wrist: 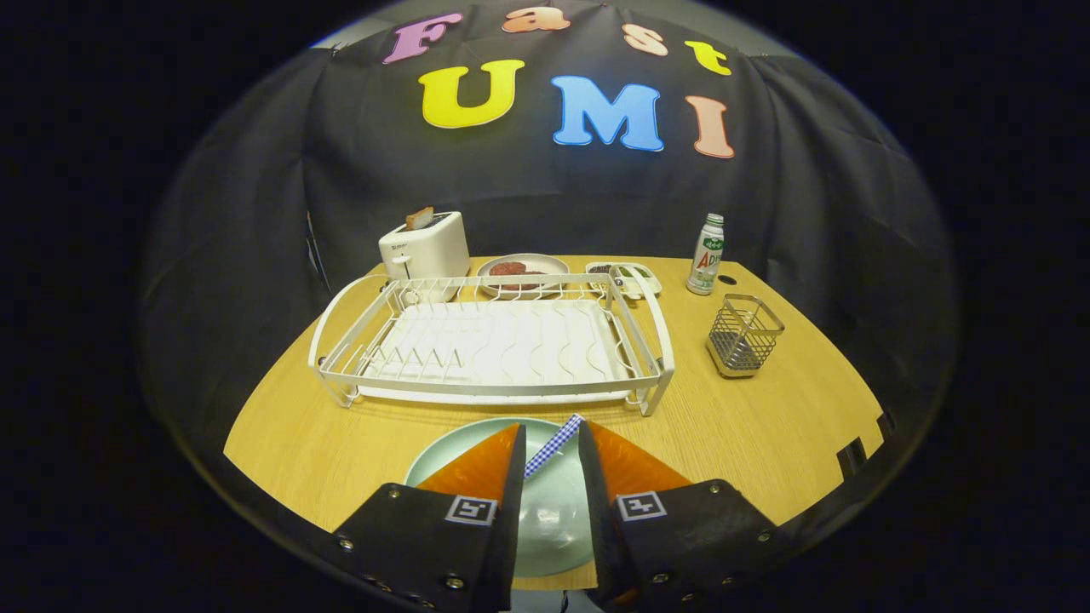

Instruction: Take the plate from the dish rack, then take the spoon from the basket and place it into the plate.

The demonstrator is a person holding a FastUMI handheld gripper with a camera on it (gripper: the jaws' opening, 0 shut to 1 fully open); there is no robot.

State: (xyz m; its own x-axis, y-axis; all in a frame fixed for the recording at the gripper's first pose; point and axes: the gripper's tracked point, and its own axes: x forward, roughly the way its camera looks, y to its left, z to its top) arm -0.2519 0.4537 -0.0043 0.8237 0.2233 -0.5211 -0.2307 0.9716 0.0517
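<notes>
Gripper view, from the rig I am steering remotely: one pale green plate, round, smooth and glossy, lies flat on the wooden worktop directly beneath my gripper, and one spoon is between the two fingers. I can see only its slim handle, patterned in a blue-and-white check, slanting up out of the narrow gap between the fingertips; its bowl is hidden from me. The fingers stand close together with just that slit between them, and they seem to be clamped on the handle from both sides, holding it above the plate's far half. Beyond the fingers sits one white wire dish rack with a ribbed white drip tray inside it, its looped end handles curving up at each side; I count no dishes in its slots. To the right of the rack, well apart from it, stands one square metal mesh basket, open at the top. Along the worktop's far edge I count one boxy white toaster with one slice of toast sticking up out of it, one round plate of dark reddish food half hidden behind the rack's rear wire, one small white dish holding something green, and one upright bottle in white plastic with a green-and-red label.
</notes>
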